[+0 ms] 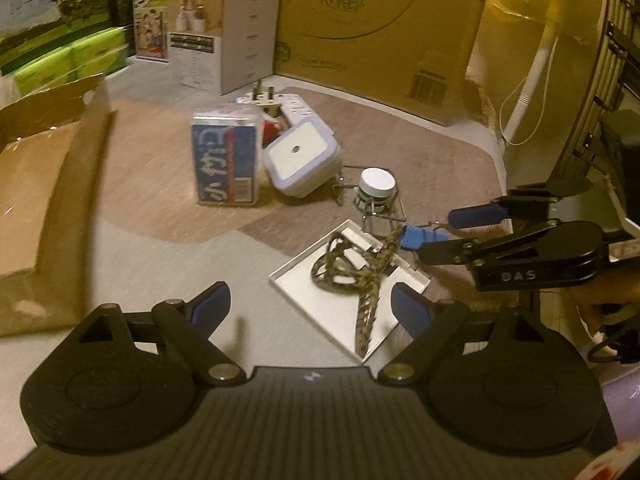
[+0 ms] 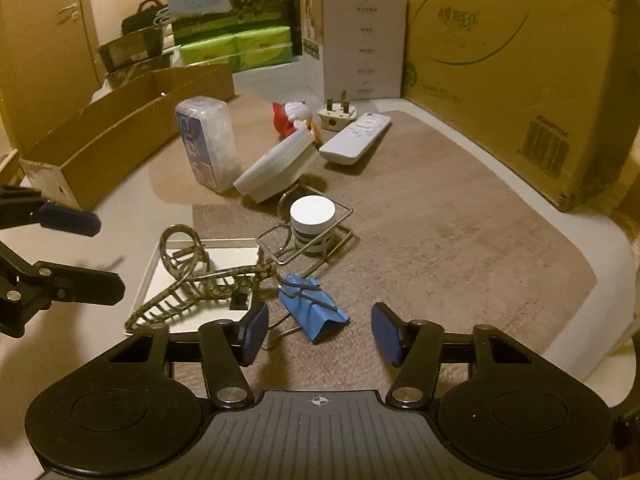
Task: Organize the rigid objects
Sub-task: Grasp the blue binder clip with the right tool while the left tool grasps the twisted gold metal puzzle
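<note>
While the big cardboard box (image 2: 516, 80) walls off the far right edge of the tabletop (image 2: 460, 240), we see a low open cardboard tray (image 2: 104, 148) along the left edge. Near the far edge a white remote (image 2: 358, 138) lies flat beside a white plug (image 2: 337, 115) and a red toy figure (image 2: 286, 118). Toward the middle a wrapped blue-labelled pack (image 2: 208, 144) stands upright, and a white square adapter (image 2: 276, 168) leans tilted just beside it. Nearer us, a white flat tray (image 1: 340, 292) carries a camouflage hair claw (image 2: 200, 280), which overhangs its rim. A small white-capped jar (image 2: 312, 220) sits inside a wire holder (image 2: 320, 240) just beyond the tray. A blue binder clip (image 2: 316, 308) lies at the tray's right side. Our left gripper (image 1: 306, 304) hovers over the tray with its tongs wide, holding nothing. Our right gripper (image 2: 320, 328) is also spread wide and empty, the clip lying just ahead between its fingers.
</note>
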`<act>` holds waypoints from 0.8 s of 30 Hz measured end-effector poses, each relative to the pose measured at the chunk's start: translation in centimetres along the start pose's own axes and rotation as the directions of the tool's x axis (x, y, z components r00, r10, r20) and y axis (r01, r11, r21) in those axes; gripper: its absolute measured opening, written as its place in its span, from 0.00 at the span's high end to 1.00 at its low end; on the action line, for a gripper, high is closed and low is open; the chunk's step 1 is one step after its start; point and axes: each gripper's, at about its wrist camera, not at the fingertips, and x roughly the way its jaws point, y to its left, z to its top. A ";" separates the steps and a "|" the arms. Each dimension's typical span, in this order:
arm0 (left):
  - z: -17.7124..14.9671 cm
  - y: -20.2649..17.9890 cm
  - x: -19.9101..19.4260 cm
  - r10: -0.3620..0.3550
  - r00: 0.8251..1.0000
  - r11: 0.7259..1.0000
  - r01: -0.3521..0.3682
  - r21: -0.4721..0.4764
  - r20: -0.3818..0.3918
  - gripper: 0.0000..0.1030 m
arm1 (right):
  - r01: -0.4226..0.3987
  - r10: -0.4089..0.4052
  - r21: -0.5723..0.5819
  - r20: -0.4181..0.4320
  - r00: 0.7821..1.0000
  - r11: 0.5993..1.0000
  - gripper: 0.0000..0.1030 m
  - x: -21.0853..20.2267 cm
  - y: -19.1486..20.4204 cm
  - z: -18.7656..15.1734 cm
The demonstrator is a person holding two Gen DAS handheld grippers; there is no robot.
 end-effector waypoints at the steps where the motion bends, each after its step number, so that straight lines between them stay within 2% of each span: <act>1: 0.1 -0.1 0.2 -0.004 1.000 1.000 0.004 0.005 0.002 0.19 | -0.006 0.006 -0.008 -0.002 1.000 1.000 0.47 0.3 -0.1 0.1; 3: 0.3 -0.4 0.6 -0.009 1.000 1.000 0.009 0.016 0.003 0.20 | -0.017 0.017 -0.026 -0.008 1.000 1.000 0.52 0.9 -0.3 0.2; 9: 0.6 -0.9 1.3 -0.020 1.000 0.999 0.020 0.045 0.009 0.24 | -0.046 0.046 -0.061 -0.004 0.999 0.997 0.57 1.8 -0.6 0.4; 11: 0.6 -1.0 1.5 -0.030 1.000 0.998 0.029 0.056 0.009 0.25 | -0.061 0.060 -0.075 -0.008 0.998 0.995 0.64 1.8 -0.4 0.5; 15: 0.7 -1.4 2.0 -0.047 0.999 0.996 0.046 0.079 0.010 0.29 | -0.059 0.059 -0.067 -0.002 0.998 0.996 0.71 1.5 -0.3 0.5; 24: 1.0 -2.3 3.3 -0.051 0.999 0.990 0.048 0.135 0.017 0.36 | -0.035 0.036 -0.020 0.043 0.998 0.999 0.74 0.2 -0.8 0.6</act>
